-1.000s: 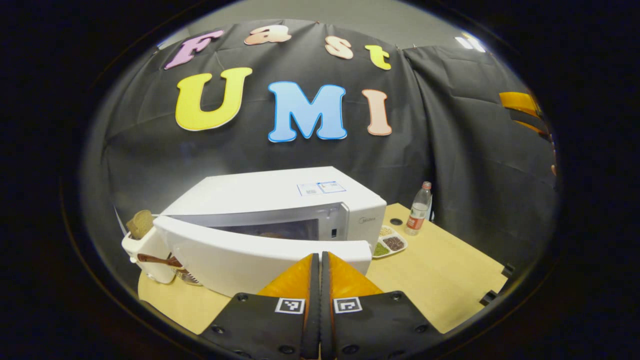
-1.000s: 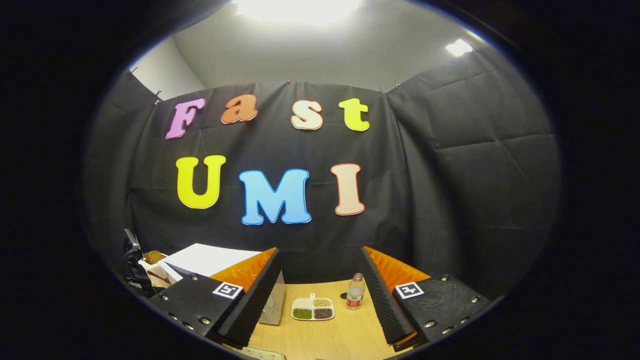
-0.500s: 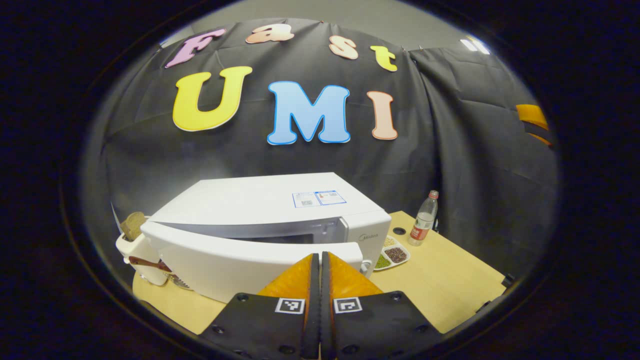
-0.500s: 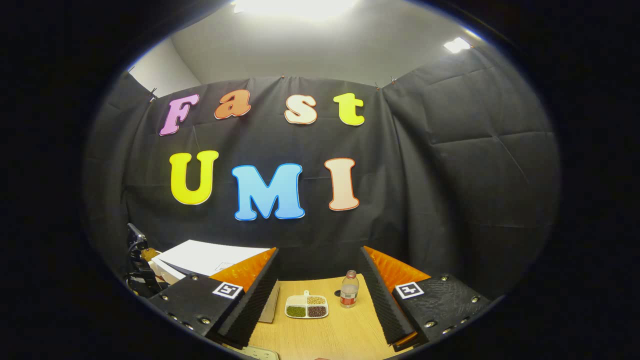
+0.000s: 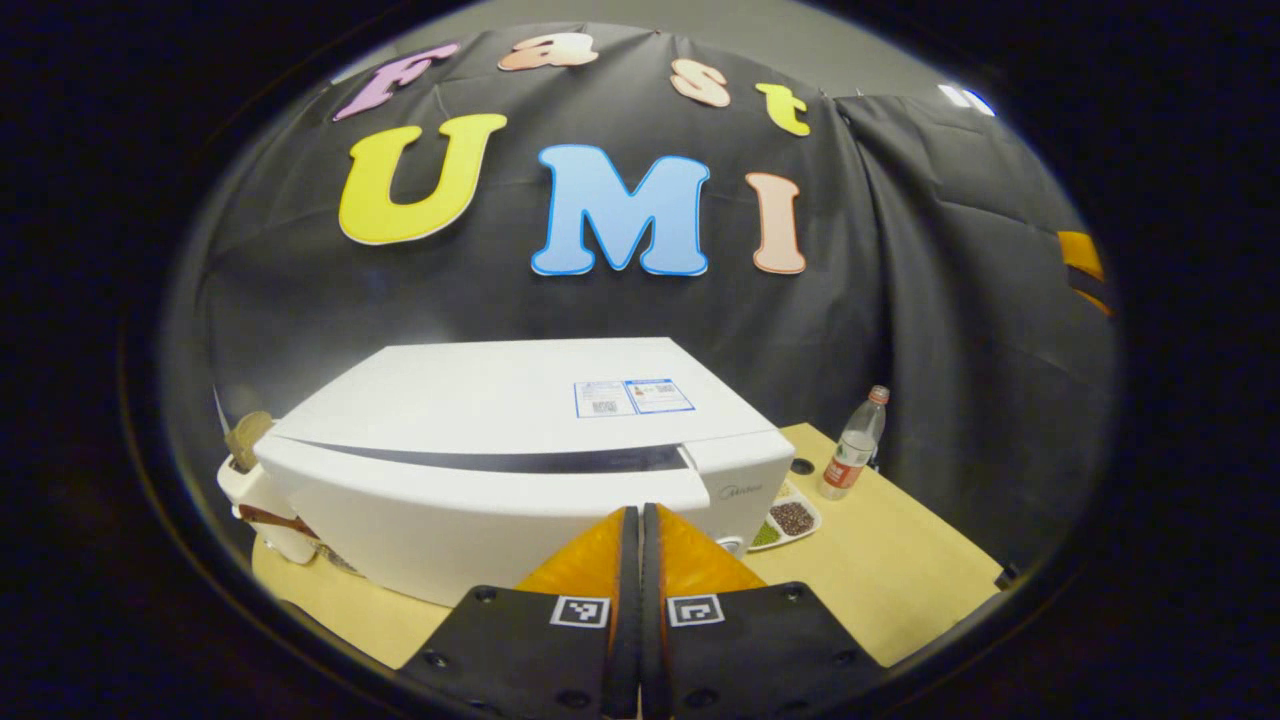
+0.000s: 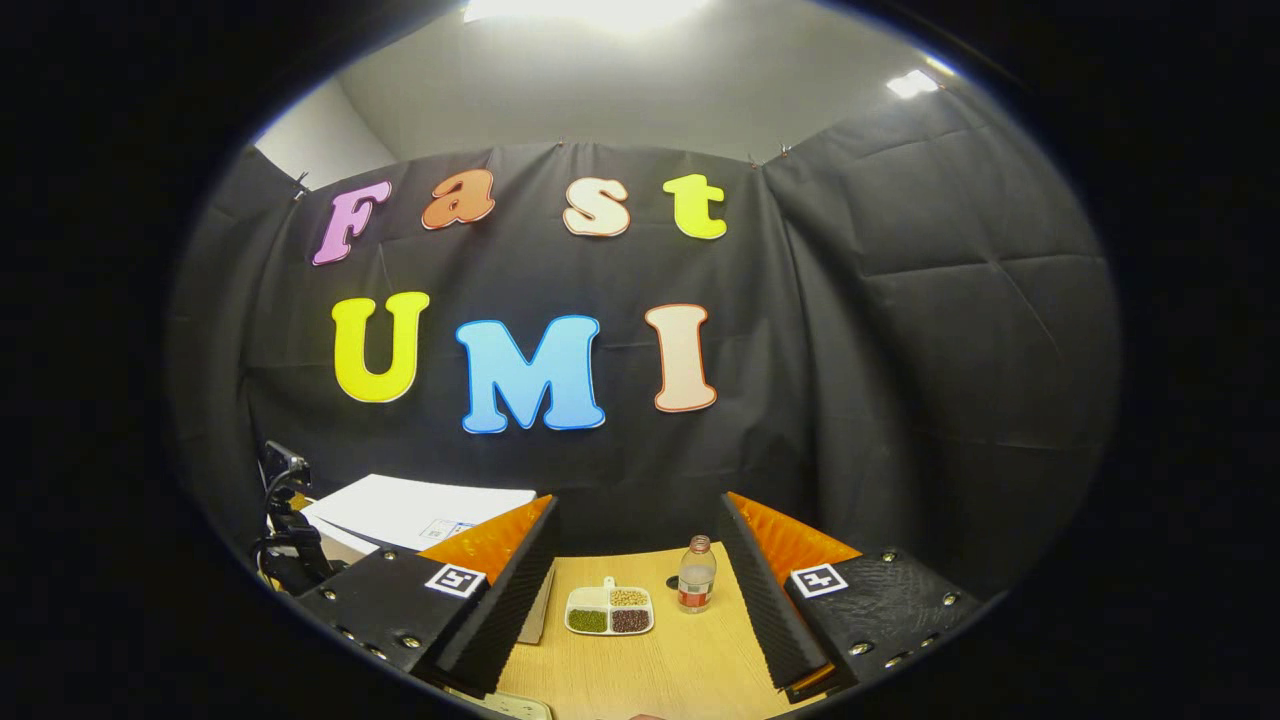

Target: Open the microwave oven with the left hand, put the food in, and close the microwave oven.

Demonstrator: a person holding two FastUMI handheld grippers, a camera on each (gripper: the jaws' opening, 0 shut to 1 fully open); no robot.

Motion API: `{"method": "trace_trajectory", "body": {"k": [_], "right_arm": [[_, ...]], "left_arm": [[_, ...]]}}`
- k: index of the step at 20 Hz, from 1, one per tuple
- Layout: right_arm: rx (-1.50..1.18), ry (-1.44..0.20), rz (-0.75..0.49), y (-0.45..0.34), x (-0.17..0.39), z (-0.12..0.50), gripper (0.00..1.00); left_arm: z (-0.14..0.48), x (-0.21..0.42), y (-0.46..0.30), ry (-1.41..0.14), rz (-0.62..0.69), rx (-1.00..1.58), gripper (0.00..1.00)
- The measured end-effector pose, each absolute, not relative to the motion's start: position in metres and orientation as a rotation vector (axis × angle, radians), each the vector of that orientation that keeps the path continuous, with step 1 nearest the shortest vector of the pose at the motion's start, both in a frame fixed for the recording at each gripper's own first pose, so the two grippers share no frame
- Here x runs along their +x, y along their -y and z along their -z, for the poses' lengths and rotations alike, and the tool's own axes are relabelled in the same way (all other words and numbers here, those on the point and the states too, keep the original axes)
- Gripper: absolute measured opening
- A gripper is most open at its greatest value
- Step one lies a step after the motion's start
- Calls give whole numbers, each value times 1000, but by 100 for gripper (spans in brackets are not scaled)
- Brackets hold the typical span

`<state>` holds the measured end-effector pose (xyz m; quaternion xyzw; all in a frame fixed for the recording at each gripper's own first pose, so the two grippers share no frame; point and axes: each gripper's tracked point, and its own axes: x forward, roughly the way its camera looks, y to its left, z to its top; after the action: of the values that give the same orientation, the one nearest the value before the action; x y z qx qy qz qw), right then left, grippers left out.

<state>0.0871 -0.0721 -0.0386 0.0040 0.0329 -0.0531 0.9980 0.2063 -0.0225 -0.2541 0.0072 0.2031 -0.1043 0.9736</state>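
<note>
Microwave oven (image 5: 520, 450): door nearly flush, likely rigid and heavy.
Left gripper (image 5: 641, 520), fingers together, empty, pushes door's free edge; right gripper (image 6: 640, 560) gapes empty.

1. The microwave oven (image 5: 500, 440) ahead of the closed jaws is cased in smooth, glossy white plastic.
2. A pale wood-grain table (image 5: 880, 570), matt, is seen to the right of the jaws.
3. A clear plastic bottle (image 6: 696, 575) is seen between the spread jaws.
4. The booth wall (image 6: 900, 350) is covered in matt, creased cloth.
</note>
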Motion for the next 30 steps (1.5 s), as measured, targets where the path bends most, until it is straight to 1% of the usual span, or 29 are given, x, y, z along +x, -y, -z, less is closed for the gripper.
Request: {"method": "trace_trajectory", "body": {"k": [4,5,6,7,13,14,15,16,18,21,22,26,28,29,30], "right_arm": [[7,-70,112,75,94,42,95],[6,-71,113,76,97,43,95],[10,-74,112,77,101,43,95],[13,-80,107,75,104,46,95],[9,-90,82,68,118,51,95],[12,-89,81,68,120,52,95],[17,-91,80,69,121,53,95],[19,-95,80,69,124,54,95],[19,-98,87,73,123,56,95],[24,-96,97,78,122,55,95],[28,-94,98,78,122,55,95],[21,-89,78,69,116,51,95],[30,-83,70,65,110,48,95],[34,-82,69,63,106,48,95],[36,-82,67,61,102,48,95]], "left_arm": [[255,212,28,-410,213,9,5],[251,214,30,-396,225,27,7],[250,215,32,-393,233,40,5],[250,216,34,-386,243,47,7],[251,217,34,-389,241,36,7],[256,220,32,-401,233,69,7],[276,221,24,-493,204,98,7],[275,238,30,-422,194,73,6],[276,225,25,-447,205,40,7],[268,222,26,-453,209,39,9],[267,222,26,-454,208,47,7],[266,223,25,-458,200,51,7],[266,223,27,-467,221,27,8],[267,218,32,-484,245,-4,11],[270,214,38,-510,269,-32,25]]}}
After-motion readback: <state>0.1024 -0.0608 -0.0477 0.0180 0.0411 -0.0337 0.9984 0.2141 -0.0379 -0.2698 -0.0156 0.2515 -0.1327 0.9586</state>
